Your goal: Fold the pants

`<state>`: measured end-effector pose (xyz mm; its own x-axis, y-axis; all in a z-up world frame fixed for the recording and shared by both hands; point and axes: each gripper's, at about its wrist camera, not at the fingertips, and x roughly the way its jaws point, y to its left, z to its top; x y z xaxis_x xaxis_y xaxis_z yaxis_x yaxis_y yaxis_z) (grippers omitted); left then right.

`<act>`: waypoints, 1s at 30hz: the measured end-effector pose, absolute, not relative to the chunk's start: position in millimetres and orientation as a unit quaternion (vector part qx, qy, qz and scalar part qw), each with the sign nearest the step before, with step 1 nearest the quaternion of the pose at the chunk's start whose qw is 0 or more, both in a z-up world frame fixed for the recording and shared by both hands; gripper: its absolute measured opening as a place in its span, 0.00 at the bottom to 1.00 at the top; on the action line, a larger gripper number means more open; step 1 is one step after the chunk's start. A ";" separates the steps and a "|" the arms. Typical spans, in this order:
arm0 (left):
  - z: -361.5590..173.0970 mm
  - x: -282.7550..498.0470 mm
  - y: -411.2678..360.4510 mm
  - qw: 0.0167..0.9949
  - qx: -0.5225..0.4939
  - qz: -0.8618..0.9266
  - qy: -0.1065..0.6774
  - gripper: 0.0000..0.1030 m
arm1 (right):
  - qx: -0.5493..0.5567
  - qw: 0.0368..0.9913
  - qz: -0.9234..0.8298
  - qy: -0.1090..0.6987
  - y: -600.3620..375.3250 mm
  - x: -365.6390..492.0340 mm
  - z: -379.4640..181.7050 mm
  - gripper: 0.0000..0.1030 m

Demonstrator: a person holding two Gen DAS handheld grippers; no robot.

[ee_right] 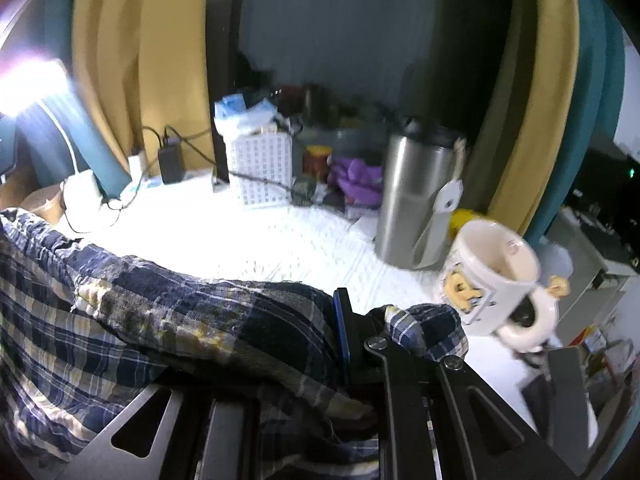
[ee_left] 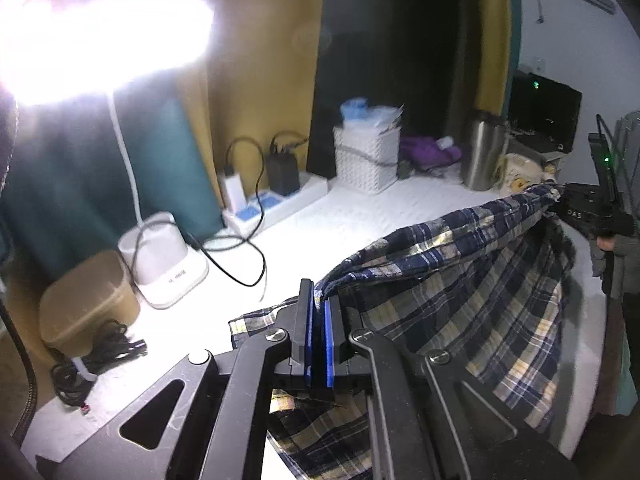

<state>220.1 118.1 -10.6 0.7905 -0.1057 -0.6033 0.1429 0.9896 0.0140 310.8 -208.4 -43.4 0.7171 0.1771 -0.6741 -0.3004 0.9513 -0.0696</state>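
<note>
Both grippers are seen clamped on the plaid pants (ee_left: 460,280). By the left gripper (ee_left: 319,312) one top corner of the cloth is pinched tight between its blue pads, and by the right gripper (ee_right: 352,332) the other corner is bunched and squeezed (only one blue pad of it can be seen, the rest is hidden by cloth). The pants are stretched between the two grippers and held up over the white table (ee_left: 320,216), with the lower part hanging down and partly lying on it. In the left view the right gripper is seen far off at the right edge, and a hand (ee_left: 606,242) is wrapped around its handle. The table is lit very brightly by a white lamp (ee_left: 100,40), whose base is stood near a tan box (ee_left: 88,300). At the back of the table a white basket (ee_right: 260,168), a power strip (ee_left: 276,200) with plugs and black wires, a purple cloth (ee_right: 356,180) and a steel flask (ee_right: 416,200) are set. A cartoon mug (ee_right: 492,276) is stood just beside the flask. Behind the table, yellow and teal curtains (ee_right: 132,80) are hung by a dark window.
</note>
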 end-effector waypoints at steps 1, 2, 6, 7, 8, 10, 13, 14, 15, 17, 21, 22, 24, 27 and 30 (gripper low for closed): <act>-16.7 227.1 120.7 0.943 0.028 -0.065 0.324 0.03 | -0.089 0.921 0.131 0.357 -206.9 314.9 -46.5 0.15; -20.8 232.1 122.9 0.942 0.026 -0.064 0.329 0.03 | -0.089 0.919 0.131 0.362 -205.4 319.6 -49.8 0.15; -40.2 256.5 133.3 0.932 0.024 -0.060 0.356 0.03 | -0.087 0.912 0.132 0.379 -199.1 337.0 -63.0 0.15; -46.3 263.9 136.9 0.930 0.023 -0.057 0.361 0.03 | -0.087 0.909 0.133 0.385 -196.5 341.0 -67.2 0.15; -50.2 267.8 139.3 0.929 0.021 -0.056 0.366 0.03 | -0.088 0.907 0.133 0.389 -194.0 343.6 -70.0 0.15; -60.7 277.5 145.3 0.922 0.015 -0.057 0.382 0.04 | -0.092 0.903 0.132 0.397 -189.3 348.8 -76.4 0.15; -74.0 286.8 151.8 0.915 0.016 -0.045 0.402 0.09 | -0.103 0.897 0.125 0.411 -181.7 357.4 -85.5 0.15; -78.5 288.8 155.0 0.912 0.013 -0.043 0.407 0.09 | -0.106 0.895 0.123 0.414 -179.4 359.8 -87.6 0.15; -81.5 290.0 157.3 0.910 0.009 -0.041 0.413 0.10 | -0.111 0.894 0.122 0.416 -177.4 361.1 -88.4 0.15; -87.6 290.4 160.1 0.908 0.010 -0.032 0.417 0.14 | -0.123 0.892 0.120 0.418 -173.3 364.4 -89.7 0.15; -88.7 290.0 176.5 0.912 -0.004 0.004 0.409 0.45 | -0.125 0.890 0.117 0.422 -172.9 369.5 -87.7 0.15; -87.0 289.6 181.2 0.913 -0.011 0.006 0.408 0.45 | -0.127 0.890 0.116 0.422 -172.3 370.6 -87.2 0.16; -84.4 288.1 185.2 0.915 -0.012 0.016 0.402 0.48 | -0.133 0.891 0.110 0.419 -171.0 372.5 -84.4 0.22; -81.1 288.2 192.4 0.920 -0.011 0.046 0.389 0.53 | -0.136 0.897 0.096 0.410 -174.0 375.4 -76.8 0.64; -74.4 283.8 203.3 0.923 -0.019 0.072 0.377 0.53 | -0.141 0.901 0.079 0.402 -180.5 376.1 -69.4 0.87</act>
